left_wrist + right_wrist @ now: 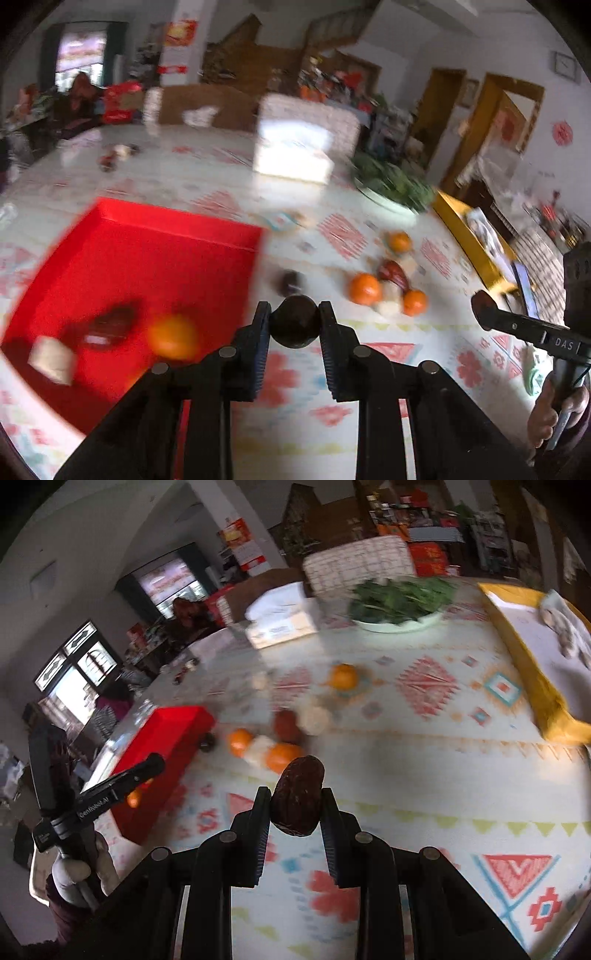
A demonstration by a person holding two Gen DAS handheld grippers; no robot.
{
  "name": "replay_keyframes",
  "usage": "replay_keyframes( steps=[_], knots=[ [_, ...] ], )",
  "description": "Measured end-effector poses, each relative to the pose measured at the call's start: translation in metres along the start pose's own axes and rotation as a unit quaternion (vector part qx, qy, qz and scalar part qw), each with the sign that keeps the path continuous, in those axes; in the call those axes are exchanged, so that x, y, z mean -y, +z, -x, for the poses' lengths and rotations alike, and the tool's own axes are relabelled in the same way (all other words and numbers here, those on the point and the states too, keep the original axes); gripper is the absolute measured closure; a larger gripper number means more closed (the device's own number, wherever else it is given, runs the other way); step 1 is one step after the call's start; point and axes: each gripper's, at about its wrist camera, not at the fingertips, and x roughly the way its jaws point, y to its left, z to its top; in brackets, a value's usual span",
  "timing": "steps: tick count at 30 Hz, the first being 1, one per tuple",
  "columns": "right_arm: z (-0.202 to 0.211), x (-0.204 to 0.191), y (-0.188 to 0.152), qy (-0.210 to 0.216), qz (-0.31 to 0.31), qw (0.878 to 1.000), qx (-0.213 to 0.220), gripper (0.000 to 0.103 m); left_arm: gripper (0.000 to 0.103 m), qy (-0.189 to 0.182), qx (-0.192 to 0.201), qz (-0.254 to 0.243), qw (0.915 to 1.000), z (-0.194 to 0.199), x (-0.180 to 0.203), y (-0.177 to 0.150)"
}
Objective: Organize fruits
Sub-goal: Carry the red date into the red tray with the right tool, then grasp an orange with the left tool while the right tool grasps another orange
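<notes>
Left claw (294,322): closed on a dark round fruit (294,325); both pads press its sides, and it sits clear of the table in the lower middle of the left wrist view.
Right claw (295,805): closed on a wrinkled brown date (298,797), its long axis upright and leaning slightly toward the top right, poking out above the tips.
Red tray (155,251): in the left wrist view it fills the left half, just left of the left claw's tips; an orange (173,336), a dark fruit (110,326) and a pale piece (51,360) already lie in it.
Tray seen from the right: in the right wrist view the tray (166,734) lies well to the left of the date, past the left claw's arm at lower left.
Nearer hand: the left, I judge; its fruit needs only a short move leftward over the tray wall, while the date must cross the table.
Loose fruit: oranges (365,288) and pale pieces remain clustered on the table (436,369) at centre right.
</notes>
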Motion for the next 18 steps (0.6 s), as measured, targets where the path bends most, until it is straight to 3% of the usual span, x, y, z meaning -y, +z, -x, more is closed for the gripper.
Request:
replay_keyframes(
  steps=[6,12,18],
  knots=[
    [-0.041,-0.074,0.016,0.057,0.043,0.997,-0.025,0.074,0.078,0.083,0.01,0.012,0.9964,0.02,-0.067,0.027],
    [-0.111,-0.146,0.026,0.083,0.081,0.991,-0.072,0.074,0.078,0.099,-0.033,0.084,0.991,-0.013,-0.142,0.039],
    [-0.172,-0.184,0.037,0.073,0.105,0.987,-0.101,0.074,0.078,0.112,-0.063,0.098,0.9869,-0.038,-0.163,0.036]
  ],
)
